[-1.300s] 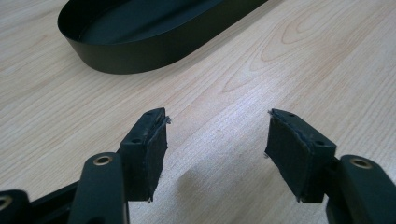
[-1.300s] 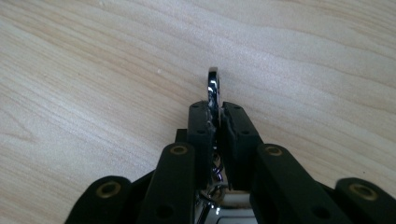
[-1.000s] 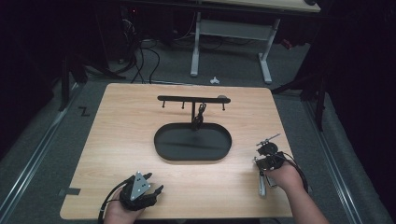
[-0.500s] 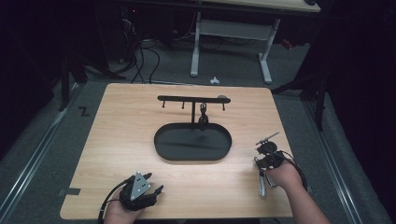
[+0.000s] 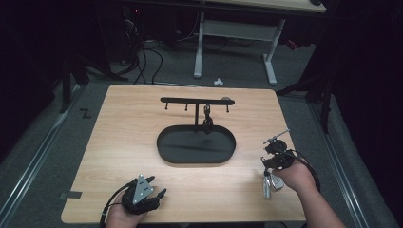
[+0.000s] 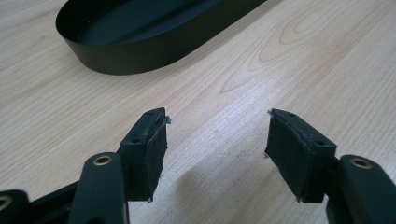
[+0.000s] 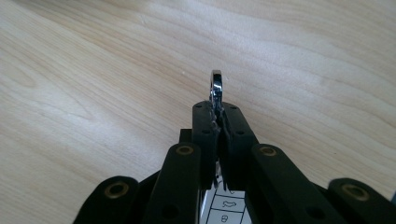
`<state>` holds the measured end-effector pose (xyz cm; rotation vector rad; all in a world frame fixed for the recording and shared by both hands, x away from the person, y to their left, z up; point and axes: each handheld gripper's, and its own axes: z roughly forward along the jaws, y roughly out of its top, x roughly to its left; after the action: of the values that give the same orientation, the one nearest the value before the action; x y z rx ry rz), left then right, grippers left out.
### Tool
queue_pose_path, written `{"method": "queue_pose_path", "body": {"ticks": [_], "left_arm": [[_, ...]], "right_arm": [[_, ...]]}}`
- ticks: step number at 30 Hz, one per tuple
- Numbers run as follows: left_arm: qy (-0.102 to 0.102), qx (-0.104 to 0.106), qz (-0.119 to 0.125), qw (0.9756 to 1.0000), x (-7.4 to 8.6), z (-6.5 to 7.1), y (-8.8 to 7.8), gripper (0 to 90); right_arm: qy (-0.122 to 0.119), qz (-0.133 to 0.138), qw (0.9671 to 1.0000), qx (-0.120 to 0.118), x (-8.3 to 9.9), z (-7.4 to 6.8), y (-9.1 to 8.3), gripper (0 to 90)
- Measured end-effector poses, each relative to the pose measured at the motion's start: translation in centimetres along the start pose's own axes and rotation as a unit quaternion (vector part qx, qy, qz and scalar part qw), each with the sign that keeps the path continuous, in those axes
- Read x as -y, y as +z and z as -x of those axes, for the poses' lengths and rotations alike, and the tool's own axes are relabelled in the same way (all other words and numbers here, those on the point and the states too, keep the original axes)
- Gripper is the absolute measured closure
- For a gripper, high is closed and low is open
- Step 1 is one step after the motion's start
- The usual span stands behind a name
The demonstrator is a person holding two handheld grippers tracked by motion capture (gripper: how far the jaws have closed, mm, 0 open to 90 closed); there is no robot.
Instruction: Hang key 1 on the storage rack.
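Right gripper view | right hand-held gripper [image 7: 217,109] pinching metal ring [image 7: 216,86] | open tabletop [image 7: 93,70] around

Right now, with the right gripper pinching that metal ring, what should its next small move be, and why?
Probably carry it forward toward the hook stand. The right gripper is shut on the metal ring, which sticks out past its tips, and the stand's bar has free pegs above the black oval tray. The left gripper rests open, holding nothing.

the oval tray [image 5: 196,151] lies at the table's [image 5: 119,123] centre, with the hook rack [image 5: 196,100] rising at its 12 o'clock edge. the left gripper [image 5: 151,186] rests on the table at the tray's 7 o'clock. the right gripper [image 5: 268,180], pinching a metal ring [image 7: 216,86], sits at its 4 o'clock.
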<state>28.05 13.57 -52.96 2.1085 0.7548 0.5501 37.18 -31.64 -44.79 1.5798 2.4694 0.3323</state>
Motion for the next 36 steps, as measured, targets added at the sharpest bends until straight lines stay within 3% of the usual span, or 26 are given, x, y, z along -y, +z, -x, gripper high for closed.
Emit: {"method": "queue_pose_path", "body": {"ticks": [9, 16, 36], "left_arm": [[0.000, -0.003, 0.005, 1.0000, 0.0, 0.0, -0.1, 38.5], [-0.001, -0.002, 0.006, 1.0000, -0.1, 0.1, -0.2, 38.5], [0.005, 0.003, 0.003, 1.0000, -0.1, 0.2, -0.1, 38.7]], "right_arm": [[-0.012, 0.020, 0.9997, 0.009, -0.4, -0.4, -3.0, 86.0], [-0.008, 0.036, 0.9993, 0.006, -0.6, -0.7, -4.7, 85.9], [-0.025, 0.051, 0.9984, 0.006, -1.8, -1.6, -6.6, 86.0]]}}
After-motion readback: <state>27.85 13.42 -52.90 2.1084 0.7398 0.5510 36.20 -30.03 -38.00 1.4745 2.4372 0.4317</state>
